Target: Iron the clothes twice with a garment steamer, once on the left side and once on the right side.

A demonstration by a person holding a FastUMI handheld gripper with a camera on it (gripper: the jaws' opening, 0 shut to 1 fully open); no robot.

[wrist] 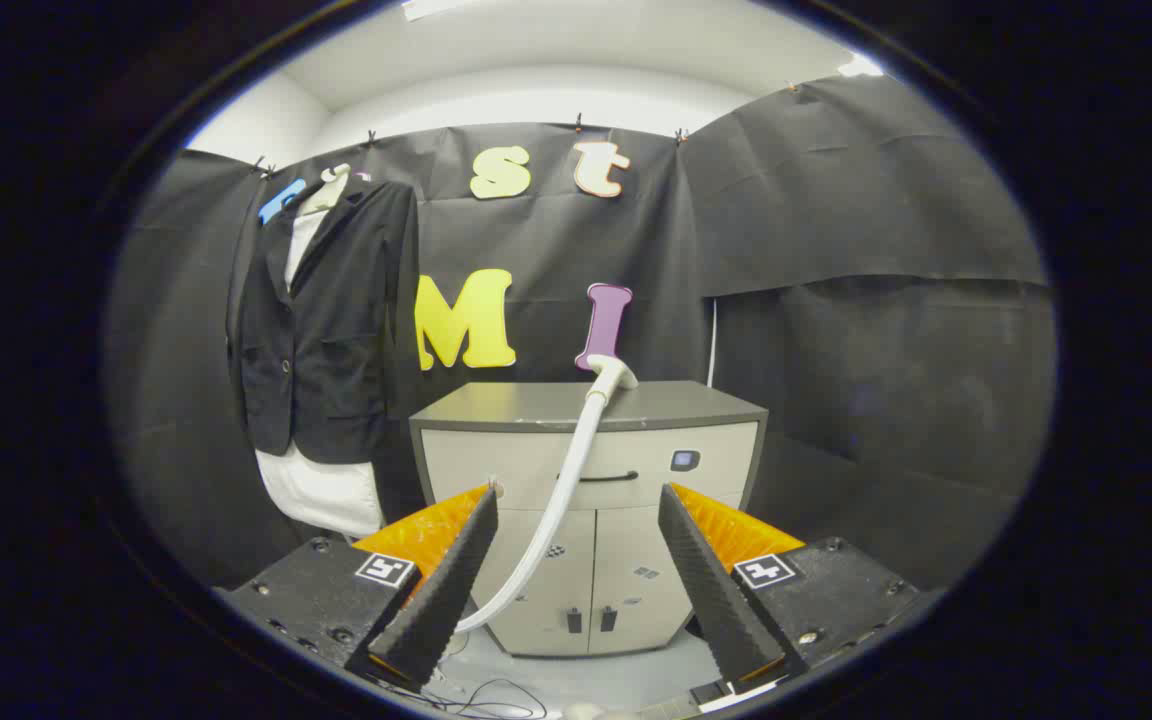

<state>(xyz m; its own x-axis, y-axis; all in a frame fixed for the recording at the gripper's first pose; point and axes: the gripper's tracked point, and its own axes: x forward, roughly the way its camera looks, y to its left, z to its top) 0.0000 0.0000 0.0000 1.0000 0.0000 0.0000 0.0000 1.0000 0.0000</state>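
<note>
A: Gripper view, jaws first?
B: The gripper (576, 520) has its jaws spread wide, nothing between them.
A: Ahead of them?
B: A grey cabinet (591, 500). The steamer head (612, 374) lies on its top; its white hose (554, 520) hangs down the cabinet front.
A: The clothes?
B: Dark jacket (321, 320) over a white shirt (321, 490), hanging on the booth wall beside the cabinet, well apart from the jaws.
</note>
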